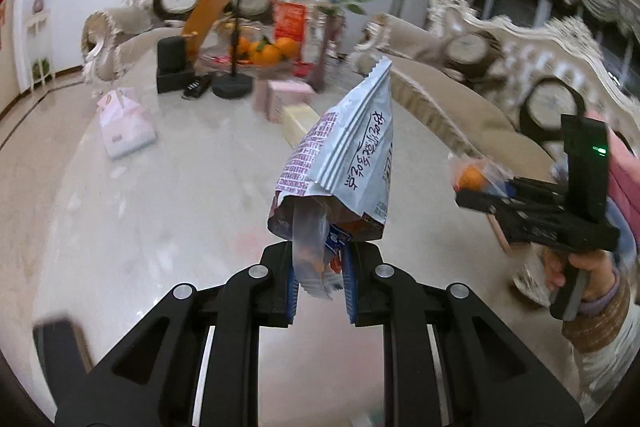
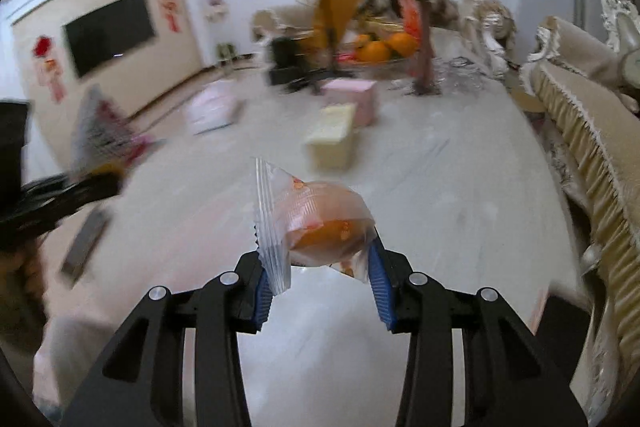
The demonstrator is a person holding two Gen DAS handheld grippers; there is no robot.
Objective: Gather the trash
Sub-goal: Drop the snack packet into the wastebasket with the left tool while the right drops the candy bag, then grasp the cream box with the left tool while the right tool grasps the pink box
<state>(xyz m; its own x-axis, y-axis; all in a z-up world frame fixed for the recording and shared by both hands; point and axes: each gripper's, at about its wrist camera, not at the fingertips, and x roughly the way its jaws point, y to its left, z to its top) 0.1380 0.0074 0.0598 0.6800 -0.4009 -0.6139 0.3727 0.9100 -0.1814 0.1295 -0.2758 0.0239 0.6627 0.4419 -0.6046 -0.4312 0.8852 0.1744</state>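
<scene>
My left gripper (image 1: 320, 277) was clamped on the crumpled lower end of a silver snack bag (image 1: 344, 163), which stood tall and loose above my fingers. My right gripper (image 2: 320, 277) was pinched on the thin film of a clear wrapper (image 2: 316, 219) with something orange still inside it, and that weight sat forward of my fingertips.

I judged the right-hand hold the weaker one: only the crimped seam and a corner of film lay between the pads, so a quick swing could have let the heavy end tear or slide free. The snack bag was open at the bottom, and smaller wrappers poked out of it, so tipping it might have spilled them onto the tabletop (image 1: 180, 187).

Ahead of both grippers lay a pale yellow box (image 2: 334, 141), a pink box (image 2: 354, 99) beyond it, and a white tissue pack (image 1: 126, 129) off to my left. Farther ahead stood the fruit bowl of oranges (image 1: 264, 53) and a phone stand (image 1: 234, 83). To my right the sofa's fringed edge (image 2: 592, 155) ran close along the table, leaving little room there. The stretch directly beneath and just ahead of my fingers looked bare. No bin was in sight.
</scene>
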